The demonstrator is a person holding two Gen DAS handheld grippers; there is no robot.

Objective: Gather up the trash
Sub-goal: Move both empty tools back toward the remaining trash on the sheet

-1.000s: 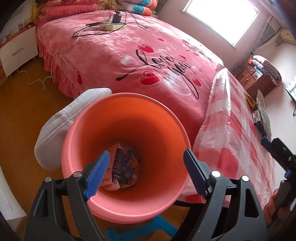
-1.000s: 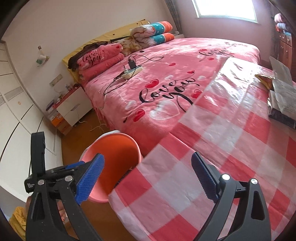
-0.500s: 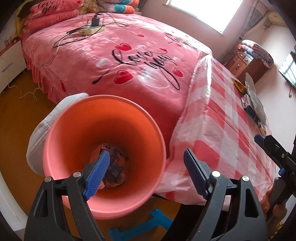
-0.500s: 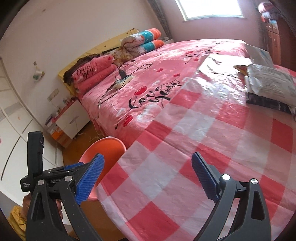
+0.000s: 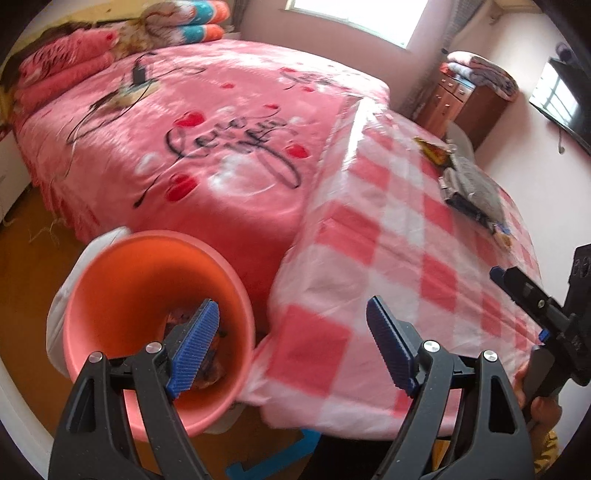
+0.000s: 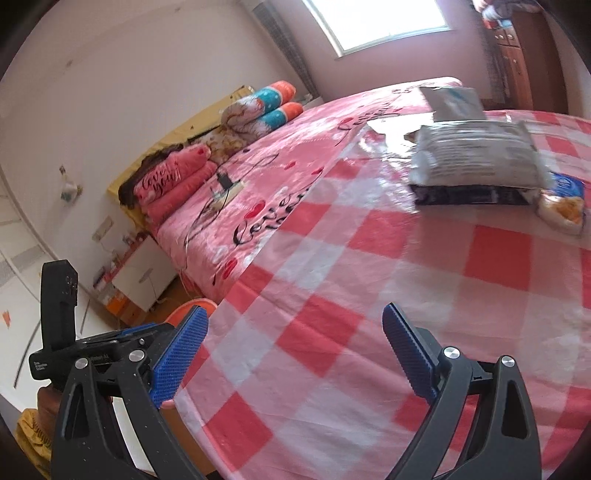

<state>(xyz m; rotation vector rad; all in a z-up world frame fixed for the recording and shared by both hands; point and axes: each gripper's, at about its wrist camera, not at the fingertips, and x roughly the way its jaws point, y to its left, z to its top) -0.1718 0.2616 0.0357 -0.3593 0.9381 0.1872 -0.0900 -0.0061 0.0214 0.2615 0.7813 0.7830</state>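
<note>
Trash bin (image 5: 110, 295) slid lower-left, wrappers (image 6: 476, 158) nearer, tongs (image 6: 295, 354) agape

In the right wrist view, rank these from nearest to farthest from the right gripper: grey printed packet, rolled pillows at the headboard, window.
1. Grey printed packet, on the checked cloth, ahead and right of the right gripper.
2. Rolled pillows, at the bed's head, left.
3. Window, on the far wall.

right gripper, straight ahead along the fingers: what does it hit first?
Probably the checked tablecloth: the open right gripper points low across it. The grey packet lies farther on, right of that line. Depth is unclear.
</note>
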